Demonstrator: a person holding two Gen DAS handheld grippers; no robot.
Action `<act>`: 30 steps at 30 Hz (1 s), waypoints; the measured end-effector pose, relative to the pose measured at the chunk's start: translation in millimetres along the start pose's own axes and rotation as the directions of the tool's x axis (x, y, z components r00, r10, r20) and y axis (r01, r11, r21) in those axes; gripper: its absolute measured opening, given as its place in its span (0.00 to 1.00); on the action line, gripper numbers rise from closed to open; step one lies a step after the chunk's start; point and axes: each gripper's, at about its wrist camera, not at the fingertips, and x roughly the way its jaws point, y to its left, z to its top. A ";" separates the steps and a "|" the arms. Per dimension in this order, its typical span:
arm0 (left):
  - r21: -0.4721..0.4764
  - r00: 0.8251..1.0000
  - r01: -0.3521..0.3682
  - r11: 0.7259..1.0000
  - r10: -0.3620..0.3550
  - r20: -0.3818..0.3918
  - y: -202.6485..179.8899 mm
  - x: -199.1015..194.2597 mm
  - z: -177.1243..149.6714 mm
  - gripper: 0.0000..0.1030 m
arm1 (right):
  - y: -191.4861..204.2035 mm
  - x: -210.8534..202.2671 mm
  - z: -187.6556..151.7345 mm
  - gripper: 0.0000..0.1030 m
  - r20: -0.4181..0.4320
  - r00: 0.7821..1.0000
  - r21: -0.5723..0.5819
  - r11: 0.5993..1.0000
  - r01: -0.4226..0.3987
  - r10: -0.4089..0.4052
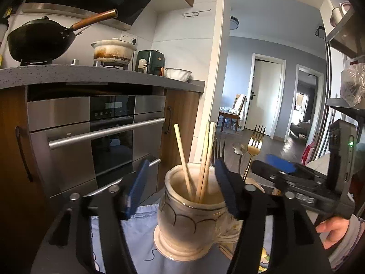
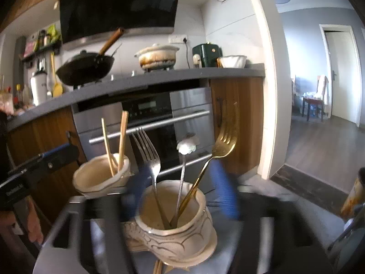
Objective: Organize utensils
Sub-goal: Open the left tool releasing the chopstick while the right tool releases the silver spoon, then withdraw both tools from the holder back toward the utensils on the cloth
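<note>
Both my grippers, left (image 1: pixel 182 187) and right (image 2: pixel 180 189), gape around mugs (image 1: pixel 194 214) (image 2: pixel 175 223); closing carelessly could tip one, spilling forks (image 2: pixel 224 143) or chopsticks (image 1: pixel 205 159).

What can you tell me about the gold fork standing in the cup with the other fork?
The gold fork is shiny yellow metal with four tines and a slim handle. It stands tines up, leaning to the right, handle down inside the cream ceramic cup. It shares that cup with a silver fork and a silver flower-topped utensil, their handles meeting near the bottom. The right tongs sit open on either side of the cup, not gripping the fork.
</note>
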 end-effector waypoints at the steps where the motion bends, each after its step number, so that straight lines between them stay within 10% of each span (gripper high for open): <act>1: 0.001 1.000 -0.006 1.000 0.006 0.004 -0.2 -3.8 -0.5 0.70 | -2.3 -6.6 0.7 0.90 0.015 1.000 0.015 1.000 -0.004 0.004; 6: 0.008 1.000 -0.025 1.000 0.024 0.016 -3.4 -20.0 -0.9 0.95 | -9.1 -31.0 2.1 0.95 0.037 0.999 0.040 0.999 0.016 -0.017; 30: 0.019 0.998 -0.033 0.999 0.034 -0.053 -24.4 -63.8 -18.4 0.95 | -25.6 -98.0 -22.5 0.95 0.002 0.994 -0.037 0.993 0.113 -0.113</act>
